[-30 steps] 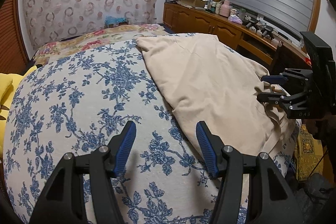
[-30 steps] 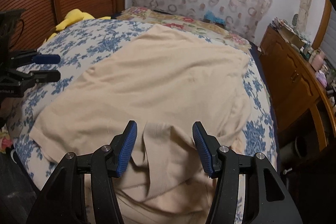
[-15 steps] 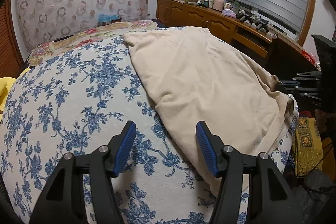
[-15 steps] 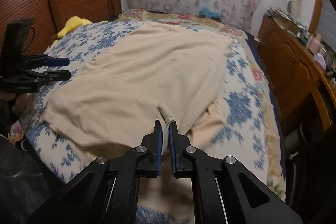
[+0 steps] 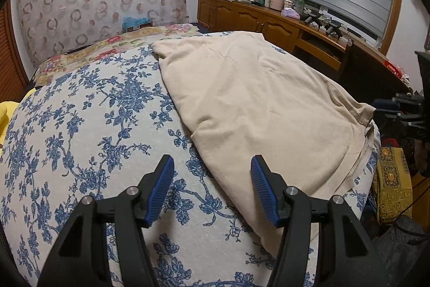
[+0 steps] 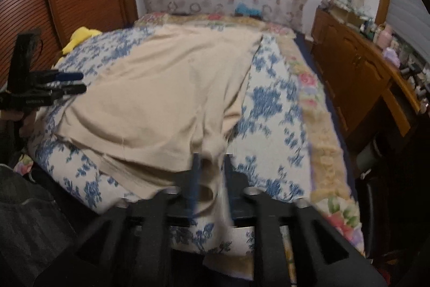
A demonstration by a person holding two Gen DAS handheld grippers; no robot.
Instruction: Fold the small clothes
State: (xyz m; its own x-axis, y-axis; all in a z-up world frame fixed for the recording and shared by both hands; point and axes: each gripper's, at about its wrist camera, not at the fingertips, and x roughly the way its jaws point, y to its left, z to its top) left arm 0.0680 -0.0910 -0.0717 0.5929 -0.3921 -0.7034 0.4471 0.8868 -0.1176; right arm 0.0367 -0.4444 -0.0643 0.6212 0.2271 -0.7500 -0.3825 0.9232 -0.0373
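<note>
1. Left wrist view: the left gripper (image 5: pixel 211 188) hovers over the blue-flowered bedspread (image 5: pixel 88 131), jaws apart with nothing between them. The beige garment (image 5: pixel 258 109) lies spread on the bed from about 12 o'clock round to 4 o'clock of this gripper. Its near hem sits just beside the right-hand pad, so I judge this gripper is placed ready to take that edge. The right gripper (image 5: pixel 387 109) shows at 3 o'clock, off the garment's far corner.

2. Right wrist view, blurred: the jaws have just been opening. A fold of the garment (image 6: pixel 166 88) stands between the pads, which no longer look pressed on it; judged a release of the carried-over sleeve. The left gripper (image 6: pixel 72 82) waits at 9 o'clock.
</note>
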